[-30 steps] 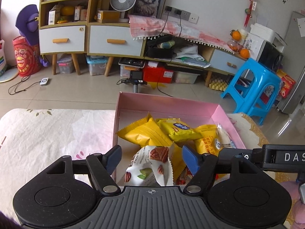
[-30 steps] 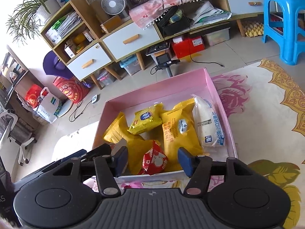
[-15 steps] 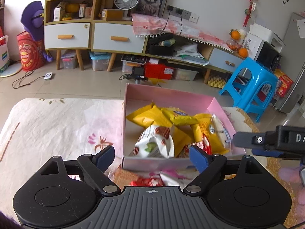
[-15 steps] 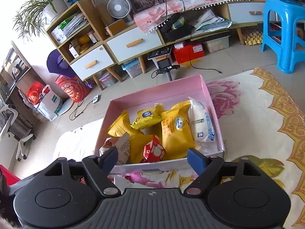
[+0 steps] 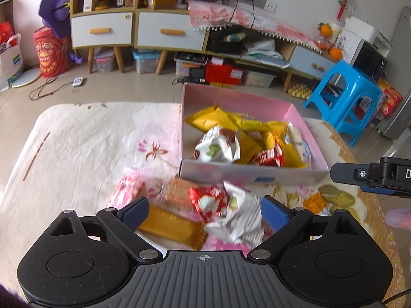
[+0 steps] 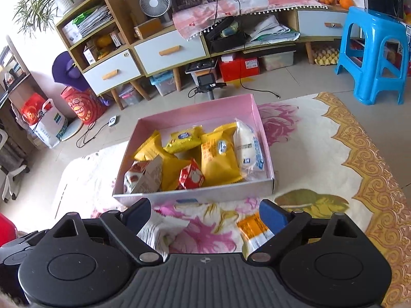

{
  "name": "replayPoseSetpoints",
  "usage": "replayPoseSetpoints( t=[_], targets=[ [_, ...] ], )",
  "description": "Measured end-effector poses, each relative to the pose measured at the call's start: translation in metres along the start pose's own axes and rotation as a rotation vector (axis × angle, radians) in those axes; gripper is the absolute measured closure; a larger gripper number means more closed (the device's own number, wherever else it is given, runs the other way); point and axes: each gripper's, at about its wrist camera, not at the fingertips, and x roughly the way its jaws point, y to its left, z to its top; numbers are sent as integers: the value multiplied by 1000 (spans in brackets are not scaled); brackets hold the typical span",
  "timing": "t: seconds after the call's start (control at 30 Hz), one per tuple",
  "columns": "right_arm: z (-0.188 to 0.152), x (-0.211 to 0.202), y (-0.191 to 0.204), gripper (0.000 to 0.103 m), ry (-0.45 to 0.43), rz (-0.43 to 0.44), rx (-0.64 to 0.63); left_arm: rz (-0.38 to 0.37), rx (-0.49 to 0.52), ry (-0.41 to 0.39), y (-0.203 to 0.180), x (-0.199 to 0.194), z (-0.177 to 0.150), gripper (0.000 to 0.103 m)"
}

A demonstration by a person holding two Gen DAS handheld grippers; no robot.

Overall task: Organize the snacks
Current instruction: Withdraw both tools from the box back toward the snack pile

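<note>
A pink box (image 5: 253, 173) (image 6: 197, 197) on the flowered cloth holds several snack packs: yellow ones (image 6: 218, 155), a white-and-brown pack (image 5: 217, 147) (image 6: 142, 177), a small red one (image 5: 268, 156) (image 6: 191, 174) and a white roll (image 6: 248, 148). In front of the box lie loose snacks: a red pack (image 5: 208, 201), a white pack (image 5: 236, 218) (image 6: 159, 231), a biscuit pack (image 5: 179, 192), an orange bar (image 5: 172, 224), a pink pack (image 5: 127, 188) and an orange-white pack (image 6: 253, 231). My left gripper (image 5: 204, 209) hangs above these, jaws opening, gripping nothing. My right gripper (image 6: 205, 213) is likewise opening and empty.
A low cabinet with drawers (image 5: 160, 32), storage bins and cables stand on the tiled floor behind. A blue plastic stool (image 5: 344, 97) (image 6: 373, 54) is at the right. The right gripper's body (image 5: 372, 177) shows at the right edge of the left wrist view.
Both grippers have drawn back from the box and opened wider. The white-and-brown pack and the small red pack now lie in the box. Loose snacks in front of it have come into view.
</note>
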Motion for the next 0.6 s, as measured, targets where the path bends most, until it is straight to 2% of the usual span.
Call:
replayPoseSetpoints(
  t=[0.6],
  targets=[
    [-37, -22, 11, 15, 11, -10, -70, -23, -12, 57, 8, -20, -43, 8]
  ],
)
